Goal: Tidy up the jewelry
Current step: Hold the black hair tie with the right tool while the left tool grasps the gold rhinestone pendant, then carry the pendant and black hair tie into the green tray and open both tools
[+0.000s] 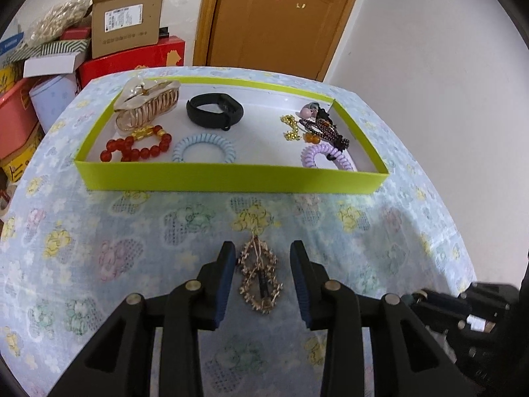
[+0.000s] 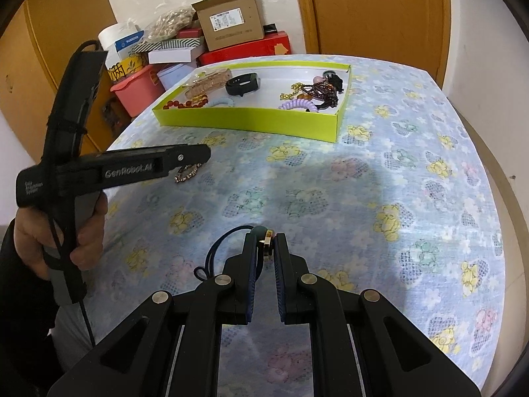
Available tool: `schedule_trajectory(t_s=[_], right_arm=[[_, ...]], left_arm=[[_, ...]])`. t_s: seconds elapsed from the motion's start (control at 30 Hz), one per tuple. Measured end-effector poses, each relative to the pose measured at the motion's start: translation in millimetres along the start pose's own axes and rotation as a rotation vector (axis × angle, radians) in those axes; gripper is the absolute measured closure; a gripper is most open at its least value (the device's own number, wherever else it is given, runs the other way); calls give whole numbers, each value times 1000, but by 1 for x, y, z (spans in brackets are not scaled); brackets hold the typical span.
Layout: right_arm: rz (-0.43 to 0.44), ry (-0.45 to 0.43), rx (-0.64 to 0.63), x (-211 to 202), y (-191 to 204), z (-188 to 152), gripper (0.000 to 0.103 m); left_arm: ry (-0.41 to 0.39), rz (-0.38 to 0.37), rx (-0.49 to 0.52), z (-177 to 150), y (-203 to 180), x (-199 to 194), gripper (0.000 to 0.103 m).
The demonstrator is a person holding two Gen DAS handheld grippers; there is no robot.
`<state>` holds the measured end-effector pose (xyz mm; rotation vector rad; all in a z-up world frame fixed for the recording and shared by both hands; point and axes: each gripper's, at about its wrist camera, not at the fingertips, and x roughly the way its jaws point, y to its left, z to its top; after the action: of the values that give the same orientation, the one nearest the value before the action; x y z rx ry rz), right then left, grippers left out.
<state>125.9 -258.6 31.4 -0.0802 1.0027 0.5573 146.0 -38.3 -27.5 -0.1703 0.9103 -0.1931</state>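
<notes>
1. The tabletop, covered in a pale blue cloth printed with flowers, carries everything.
2. A shallow lime-green cardboard tray with a white floor sits toward the far edge of the tabletop.
3. Inside the tray, at its left end, lie a pearly beige claw hair clip and a red bead bracelet with gold spacers.
4. Near the tray's middle are a black fitness band and a pale blue spiral hair tie.
5. At the tray's right end a lilac spiral hair tie, a dark beaded hair clip and a gold chain lie heaped together.
6. The left tool stands with its jaws apart near the front edge of the tabletop, straddling a gold filigree leaf-shaped hair clip that lies on the cloth; the left pad is just beside the clip, the right pad is clear of it.
7. A hand holds the left tool's grip.
8. The right tool is nearly closed, pinching a small gold-rimmed disc with a dark green bead; its dark blue cord loops onto the cloth beside the left finger.
</notes>
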Motion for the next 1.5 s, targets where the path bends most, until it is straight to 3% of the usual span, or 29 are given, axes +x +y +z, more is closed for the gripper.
schedule_trajectory(t_s=[0.37, 0.53, 1.07, 1.5], right_arm=[[12, 5, -6, 1, 2, -3, 93], [12, 6, -6, 1, 2, -4, 93], [12, 10, -9, 2, 3, -5, 93], [-5, -32, -12, -12, -1, 5, 93]], left_arm=[[-23, 56, 20, -5, 3, -4, 68], [-24, 56, 20, -2, 1, 0, 80], [-42, 63, 60, 3, -2, 1, 81], [-78, 31, 67, 2, -7, -31, 81]])
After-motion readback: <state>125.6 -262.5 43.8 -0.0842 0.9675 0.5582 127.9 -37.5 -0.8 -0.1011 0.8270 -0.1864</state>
